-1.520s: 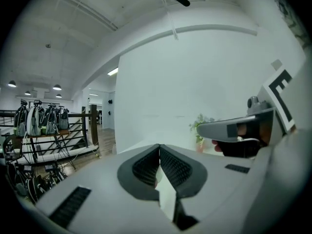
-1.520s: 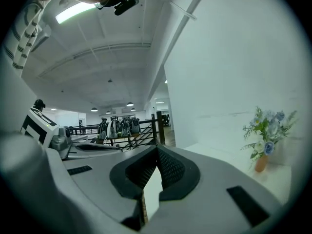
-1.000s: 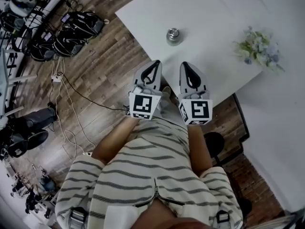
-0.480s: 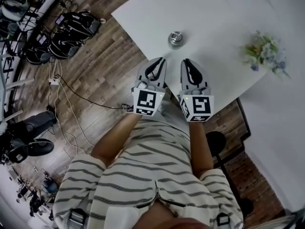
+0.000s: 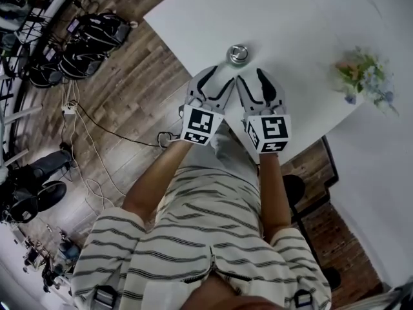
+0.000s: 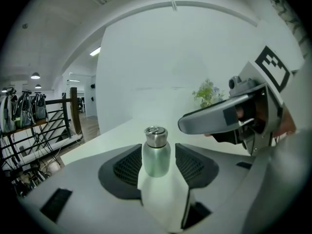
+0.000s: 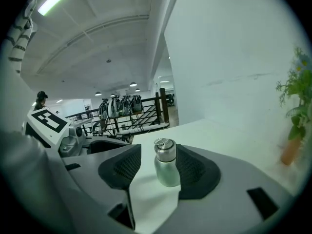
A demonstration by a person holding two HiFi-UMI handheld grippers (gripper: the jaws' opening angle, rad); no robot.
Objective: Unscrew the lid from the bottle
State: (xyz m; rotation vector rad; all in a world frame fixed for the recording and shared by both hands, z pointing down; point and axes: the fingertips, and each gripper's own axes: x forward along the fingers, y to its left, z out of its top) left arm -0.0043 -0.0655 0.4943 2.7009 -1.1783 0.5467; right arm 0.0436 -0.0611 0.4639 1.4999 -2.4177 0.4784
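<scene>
A small silver-green bottle (image 5: 237, 54) with a metal lid (image 6: 155, 135) stands upright near the white table's (image 5: 303, 24) front-left edge. Both grippers hover side by side just short of it. My left gripper (image 5: 218, 77) has its jaws opening, and the bottle (image 6: 156, 156) shows through the gap, a little beyond the pads (image 6: 129, 167). My right gripper (image 5: 253, 79) is opening too, and the bottle (image 7: 166, 168) is framed between its pads (image 7: 195, 167) without touching them. Neither gripper holds anything.
A small potted plant (image 5: 364, 76) stands on the table to the right. Left of the table, over the wooden floor (image 5: 122, 102), lie dark bags (image 5: 97, 37) and cables. A railing (image 7: 131, 113) hung with bags runs behind the table's left side.
Both grippers have moved forward to the table edge, close to the bottle. Their jaws, shut earlier, now stand apart.
</scene>
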